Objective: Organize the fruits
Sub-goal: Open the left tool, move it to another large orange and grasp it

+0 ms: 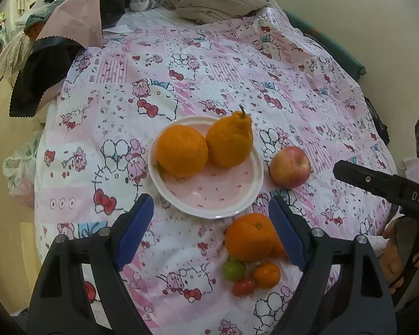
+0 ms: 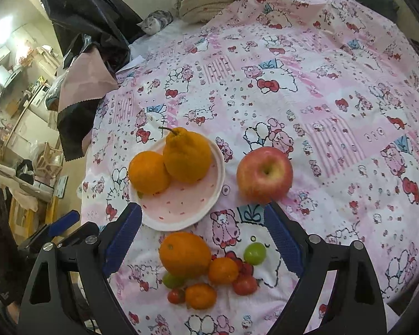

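1. Fruits lie on a bed covered with a pink cartoon-print sheet (image 2: 335,89). A pink plate (image 2: 181,209) already holds a round orange (image 2: 148,172) and a knobby, pear-shaped orange (image 2: 187,157), touching each other.
2. A red apple (image 2: 264,174) sits on the sheet just right of the plate, apart from it.
3. Nearer to me is a loose cluster: a large orange (image 2: 185,254), two small oranges (image 2: 223,270), green tomatoes (image 2: 254,253) and red cherry tomatoes (image 2: 244,284), mostly touching.
4. My right tongs (image 2: 201,237) stand wide open and empty, hanging over the gap between plate and cluster; the apple is just beyond the right fingertip.
5. My left tongs (image 1: 211,230) are also wide open and empty, above the near rim of the plate (image 1: 206,209), with the large orange (image 1: 250,237) beside the right finger.
6. I judge the apple and oranges firm and fairly heavy, smooth enough to roll; I would grip them across the widest middle.
7. Tomatoes look light, soft-skinned and easily crushed, so I would close gently around the belly.
8. A grey cat (image 2: 157,22) lies at the far end of the bed.
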